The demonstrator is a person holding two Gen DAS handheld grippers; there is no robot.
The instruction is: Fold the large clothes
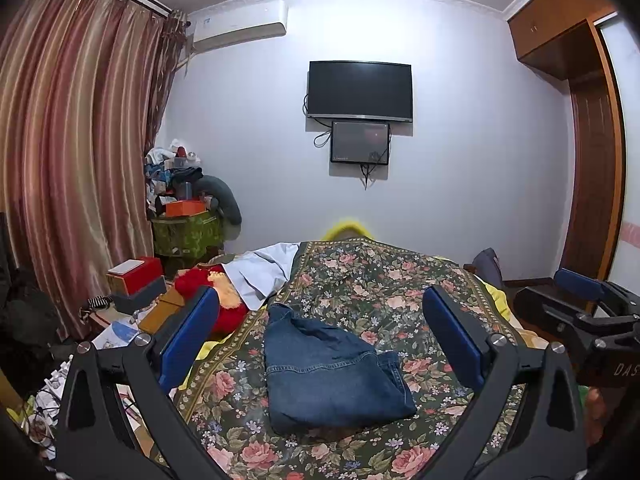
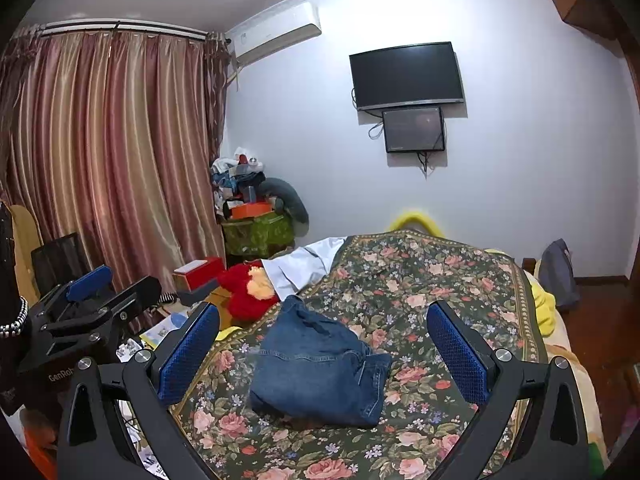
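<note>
In the left view, our left gripper point(image 1: 320, 344) keeps its fingers point(image 1: 192, 336) wide apart and empty, with the folded jeans point(image 1: 332, 376) lying between them on the bed point(image 1: 400, 280), and in the right view our right gripper point(image 2: 322, 350) does the same, probably because the jeans look folded and we can let go.

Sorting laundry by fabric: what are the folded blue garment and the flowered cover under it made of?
Folded garment: looks like denim, matte, with contrast stitched seams. Flowered cover: seems a woven, printed cloth with a slight sheen; fibre unclear.
</note>
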